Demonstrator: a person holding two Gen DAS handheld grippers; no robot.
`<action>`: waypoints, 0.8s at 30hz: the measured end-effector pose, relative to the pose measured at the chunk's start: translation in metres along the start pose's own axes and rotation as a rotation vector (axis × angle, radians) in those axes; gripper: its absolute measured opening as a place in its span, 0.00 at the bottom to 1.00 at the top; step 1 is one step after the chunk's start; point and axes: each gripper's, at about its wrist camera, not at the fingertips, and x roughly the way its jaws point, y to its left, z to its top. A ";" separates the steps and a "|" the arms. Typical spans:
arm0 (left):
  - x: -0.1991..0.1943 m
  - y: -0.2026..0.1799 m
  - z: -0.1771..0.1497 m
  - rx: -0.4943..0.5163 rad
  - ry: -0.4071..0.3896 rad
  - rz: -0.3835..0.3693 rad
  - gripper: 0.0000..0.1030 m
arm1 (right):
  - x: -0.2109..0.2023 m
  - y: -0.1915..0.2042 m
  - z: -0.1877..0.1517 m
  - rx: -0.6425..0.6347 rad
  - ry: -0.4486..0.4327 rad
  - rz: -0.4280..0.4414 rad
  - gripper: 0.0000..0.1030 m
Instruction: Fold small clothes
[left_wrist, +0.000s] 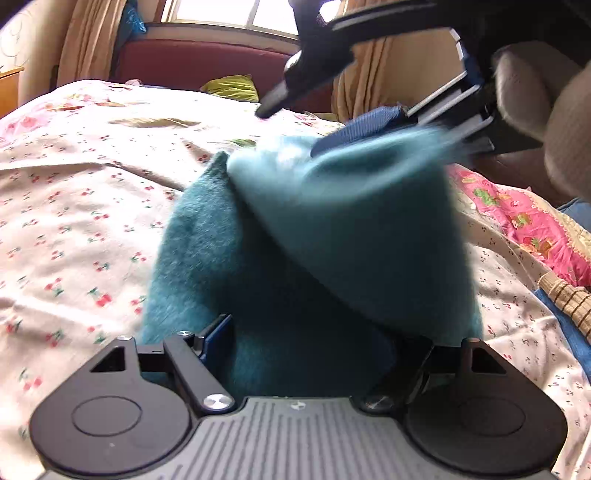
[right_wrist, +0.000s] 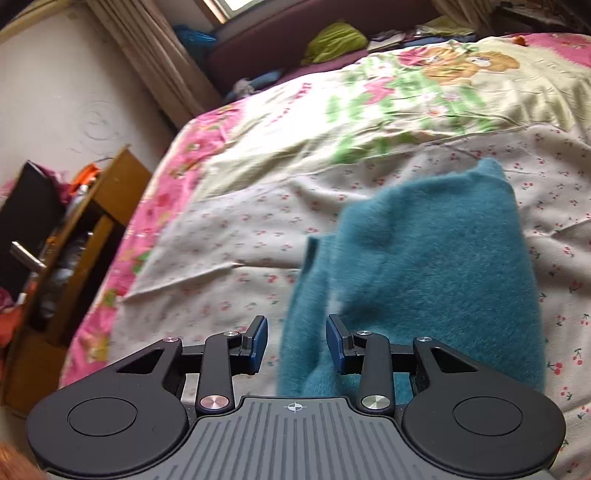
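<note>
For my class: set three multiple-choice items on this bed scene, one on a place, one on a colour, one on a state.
1. Where does the teal garment lie? A on the cherry-print bedsheet; B on a wooden shelf; C on a windowsill.
2. What colour are the right claw's pads? A red; B blue; C yellow.
3. How do the right claw's jaws stand? A apart; B shut tight; C out of view.
Answers: 1 A, the sheet spreads under and beside it; 2 B, both pads show blue; 3 A, sheet shows between them.
</note>
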 end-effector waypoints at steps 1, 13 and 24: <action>-0.007 -0.001 -0.002 0.001 -0.003 0.007 0.84 | -0.005 0.002 0.001 -0.020 -0.012 0.001 0.34; -0.100 0.010 -0.005 -0.128 -0.291 0.078 0.88 | 0.004 0.004 0.005 -0.234 0.036 -0.132 0.36; -0.047 -0.015 0.030 0.002 -0.230 -0.063 0.61 | 0.048 0.018 0.034 -0.360 0.160 -0.198 0.47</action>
